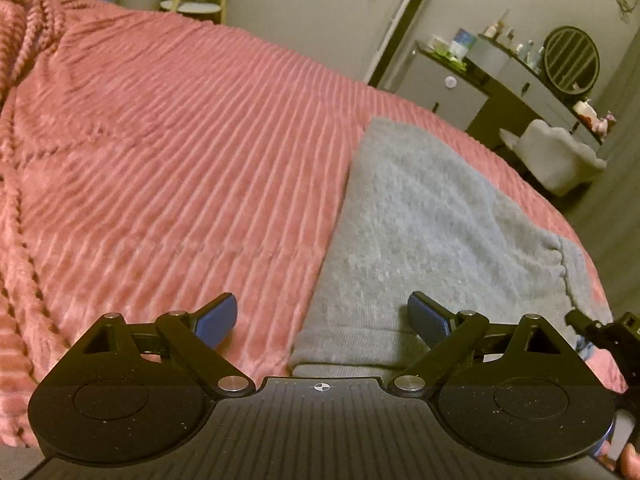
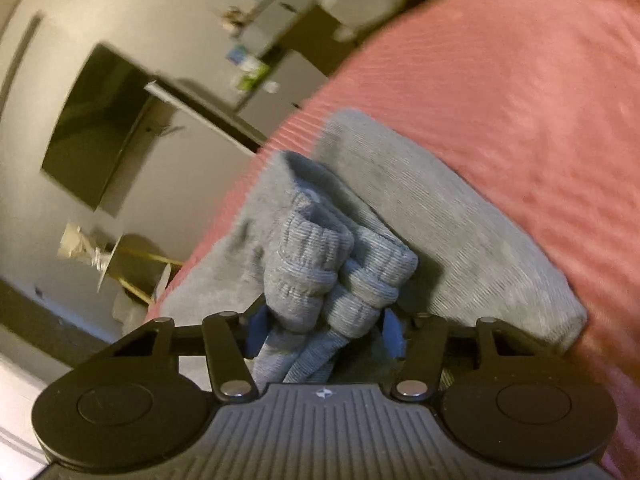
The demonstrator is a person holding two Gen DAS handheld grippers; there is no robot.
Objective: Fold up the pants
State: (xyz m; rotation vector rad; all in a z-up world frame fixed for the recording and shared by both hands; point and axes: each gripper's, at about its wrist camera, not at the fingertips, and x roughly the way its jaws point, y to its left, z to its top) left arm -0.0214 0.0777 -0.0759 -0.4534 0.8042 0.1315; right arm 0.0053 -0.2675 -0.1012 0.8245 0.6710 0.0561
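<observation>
Nearest in the right wrist view, the right tool (image 2: 322,334) is seen partly closed around the bunched ribbed cuffs (image 2: 336,276) of the grey pants (image 2: 460,216); whether its blue pads already press on the cloth cannot be told, since the fabric hides the contact. In the left wrist view, the left tool (image 1: 322,318) is held wide apart and empty, low over the near folded edge of the pants, with one pad above the pink ribbed blanket (image 1: 160,140) and the other above the grey cloth. The pants are laid folded lengthwise on the bed, close to its edge, reaching away toward a grey dresser (image 1: 500,80) and a pale chair (image 1: 560,156) beyond. The step in hand is judged to be the gathering of the cuff end for the next fold. It would be done well if both cuffs were caught together in one firm bite, if the cloth were lifted only enough to clear itself, and if the near edge were pinned or taken up by the left tool so that the layers were kept aligned while the cuff end is carried over.
</observation>
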